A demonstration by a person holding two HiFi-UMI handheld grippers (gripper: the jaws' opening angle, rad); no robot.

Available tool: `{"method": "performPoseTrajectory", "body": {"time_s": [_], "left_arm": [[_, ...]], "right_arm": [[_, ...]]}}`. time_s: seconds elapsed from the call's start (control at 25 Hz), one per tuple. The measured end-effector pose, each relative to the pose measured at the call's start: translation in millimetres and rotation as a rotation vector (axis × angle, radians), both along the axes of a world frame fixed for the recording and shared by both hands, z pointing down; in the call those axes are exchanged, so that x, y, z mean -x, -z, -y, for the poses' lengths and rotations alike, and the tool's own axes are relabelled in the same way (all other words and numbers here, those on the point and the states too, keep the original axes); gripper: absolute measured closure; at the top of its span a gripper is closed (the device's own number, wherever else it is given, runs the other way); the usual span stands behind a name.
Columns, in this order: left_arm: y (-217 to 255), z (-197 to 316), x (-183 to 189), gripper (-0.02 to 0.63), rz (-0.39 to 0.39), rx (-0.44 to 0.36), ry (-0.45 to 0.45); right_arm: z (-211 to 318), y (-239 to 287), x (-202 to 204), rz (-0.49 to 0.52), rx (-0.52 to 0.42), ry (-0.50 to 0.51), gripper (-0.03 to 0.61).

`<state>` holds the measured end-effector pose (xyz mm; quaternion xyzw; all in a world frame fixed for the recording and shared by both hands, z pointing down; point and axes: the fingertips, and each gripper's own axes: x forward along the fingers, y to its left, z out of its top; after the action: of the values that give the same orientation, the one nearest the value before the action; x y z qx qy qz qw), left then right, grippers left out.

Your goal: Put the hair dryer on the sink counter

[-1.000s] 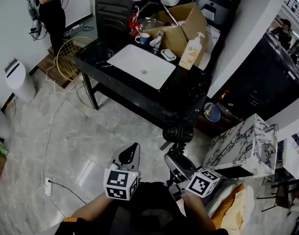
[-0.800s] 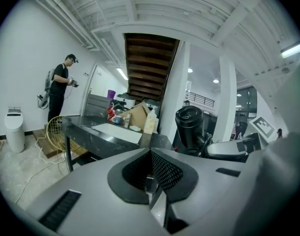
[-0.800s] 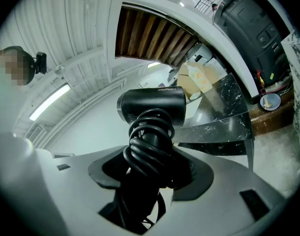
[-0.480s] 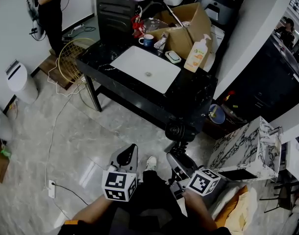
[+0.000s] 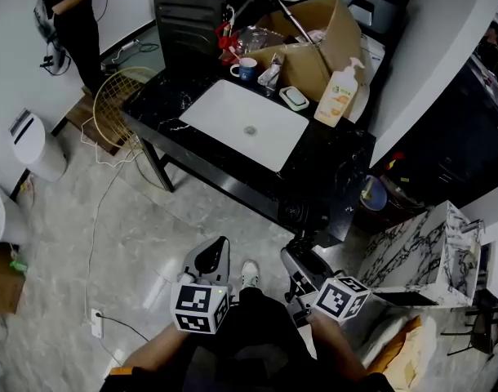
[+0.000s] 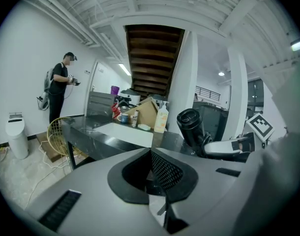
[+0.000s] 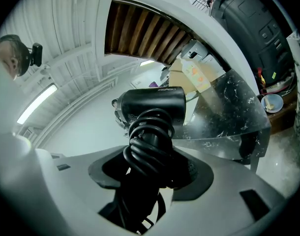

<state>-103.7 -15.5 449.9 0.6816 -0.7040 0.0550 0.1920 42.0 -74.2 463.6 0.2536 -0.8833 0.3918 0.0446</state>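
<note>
The right gripper (image 7: 151,173) pinches the cord-wrapped handle of the black barrel-shaped hair dryer (image 7: 150,104), held at centre frame short of the black marbled sink counter (image 5: 335,166). The left gripper (image 6: 155,173) is pressed together and empty. Setting down and release remain. Around it are a white basin (image 5: 245,114), a cardboard box (image 5: 316,43) and a grey tiled floor (image 5: 151,235).

One black hair dryer (image 5: 295,213) with coiled cord, two grey claws (left claw (image 5: 211,258), right claw (image 5: 301,266)), one black marble worktop (image 5: 326,163), one white rectangular sink basin (image 5: 245,114), one brown cardboard box (image 5: 312,60), one pale pump bottle (image 5: 340,96), one blue and white mug (image 5: 247,69), one gold wire basket (image 5: 121,96) far left.
</note>
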Motion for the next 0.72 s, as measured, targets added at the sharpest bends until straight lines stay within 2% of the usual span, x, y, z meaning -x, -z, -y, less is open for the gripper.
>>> {"method": "performPoseTrajectory", "body": {"time_s": [0.4, 0.72], "left_arm": [[8, 102, 30, 0.607, 0.035, 0.027, 0.035], [-7, 162, 33, 0.607, 0.043, 0.116, 0.039]], "right_arm": [[112, -19, 20, -0.097, 0.039, -0.032, 0.318], [187, -47, 20, -0.143, 0.101, -0.081, 0.318]]}}
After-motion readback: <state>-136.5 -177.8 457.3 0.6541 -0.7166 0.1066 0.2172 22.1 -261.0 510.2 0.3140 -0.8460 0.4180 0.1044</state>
